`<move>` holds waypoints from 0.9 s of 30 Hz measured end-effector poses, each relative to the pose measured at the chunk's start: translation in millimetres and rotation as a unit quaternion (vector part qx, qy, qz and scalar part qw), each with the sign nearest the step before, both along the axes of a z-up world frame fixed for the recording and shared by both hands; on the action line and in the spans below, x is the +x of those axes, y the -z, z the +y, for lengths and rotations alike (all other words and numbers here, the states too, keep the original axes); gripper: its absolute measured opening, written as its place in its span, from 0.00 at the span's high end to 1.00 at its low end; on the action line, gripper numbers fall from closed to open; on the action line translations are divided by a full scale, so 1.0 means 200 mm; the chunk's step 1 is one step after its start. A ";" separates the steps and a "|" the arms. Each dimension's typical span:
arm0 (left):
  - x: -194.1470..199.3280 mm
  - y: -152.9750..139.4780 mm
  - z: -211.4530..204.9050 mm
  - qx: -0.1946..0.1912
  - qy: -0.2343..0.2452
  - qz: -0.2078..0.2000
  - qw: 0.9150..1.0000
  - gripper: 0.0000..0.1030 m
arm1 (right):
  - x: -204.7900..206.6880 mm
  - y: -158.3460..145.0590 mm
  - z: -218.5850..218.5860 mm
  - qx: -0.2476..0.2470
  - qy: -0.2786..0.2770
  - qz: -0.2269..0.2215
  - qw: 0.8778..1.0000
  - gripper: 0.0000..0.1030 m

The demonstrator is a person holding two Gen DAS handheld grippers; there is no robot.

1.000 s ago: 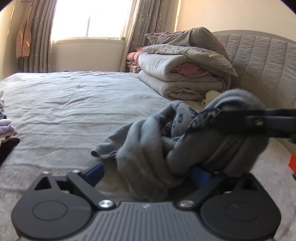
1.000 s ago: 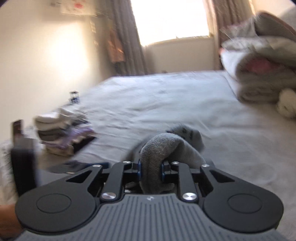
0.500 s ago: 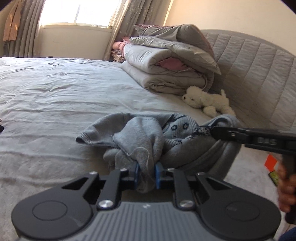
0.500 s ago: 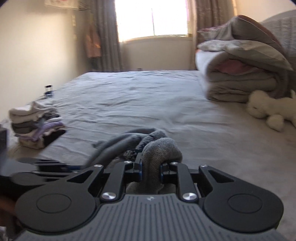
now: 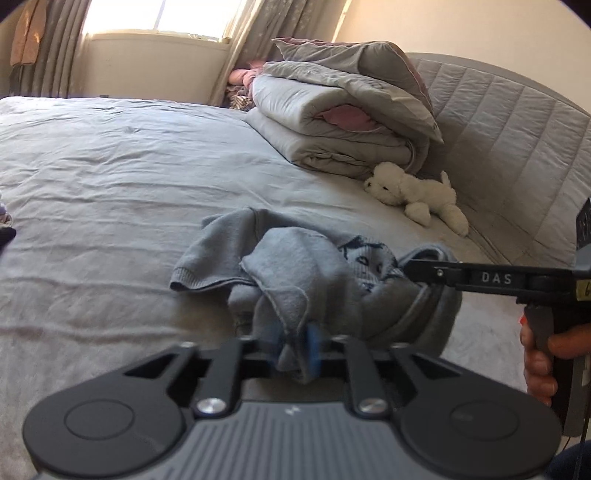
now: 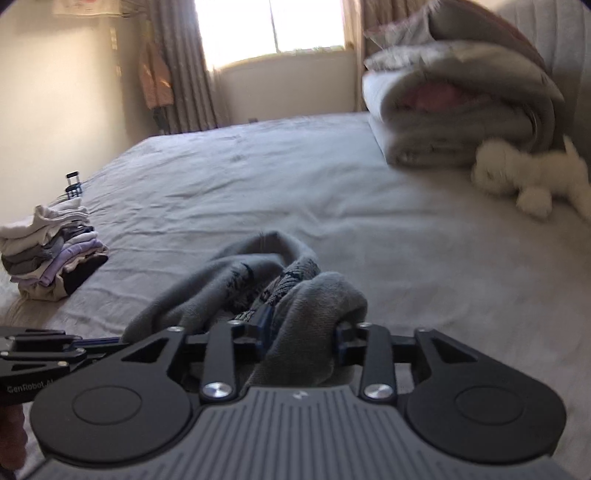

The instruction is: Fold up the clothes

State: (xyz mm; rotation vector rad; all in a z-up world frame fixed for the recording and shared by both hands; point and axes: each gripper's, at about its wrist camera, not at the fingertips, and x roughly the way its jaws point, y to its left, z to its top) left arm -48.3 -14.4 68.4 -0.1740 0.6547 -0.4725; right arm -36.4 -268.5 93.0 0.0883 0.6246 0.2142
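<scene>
Surface: wide bed under a wrinkled grey sheet, sunlit from the far end.
Room: cream walls, bright window flanked by grey curtains; padded grey headboard right of the sweater.
Stack of folded clothes: one, far left of the sweater, near the bed's edge.
Grey sweater: one, crumpled, lying on the sheet at the near side of the bed, dark pattern showing among its folds.
Folded duvets: one pile, beyond the sweater and to its right, against the headboard.
White plush toy: one, right of and beyond the sweater, just in front of the duvets.
Left gripper: jaws just opened further, stood partly apart, blue pads either side of a hanging fold of sweater; actual pressing on it impossible to tell.
Right gripper: jaws just opened further, roughly half apart, a thick bunch of sweater filling the gap and touching both pads.
Hand: one seen, wrapped round the right gripper's handle, right of the sweater.
</scene>
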 end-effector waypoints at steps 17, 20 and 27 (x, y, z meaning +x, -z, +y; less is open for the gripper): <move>-0.10 -0.12 0.03 -0.043 0.019 -0.031 0.998 0.97 | -0.15 -0.19 0.02 0.007 -0.006 -0.137 0.991 0.81; -0.18 -0.15 0.03 -0.033 0.039 -0.061 0.997 0.97 | -0.20 -0.24 0.06 -0.017 -0.011 -0.166 0.986 0.81; -0.02 -0.01 0.13 -0.015 -0.027 0.036 0.999 0.96 | -0.02 -0.04 -0.06 -0.028 0.035 -0.015 0.999 0.81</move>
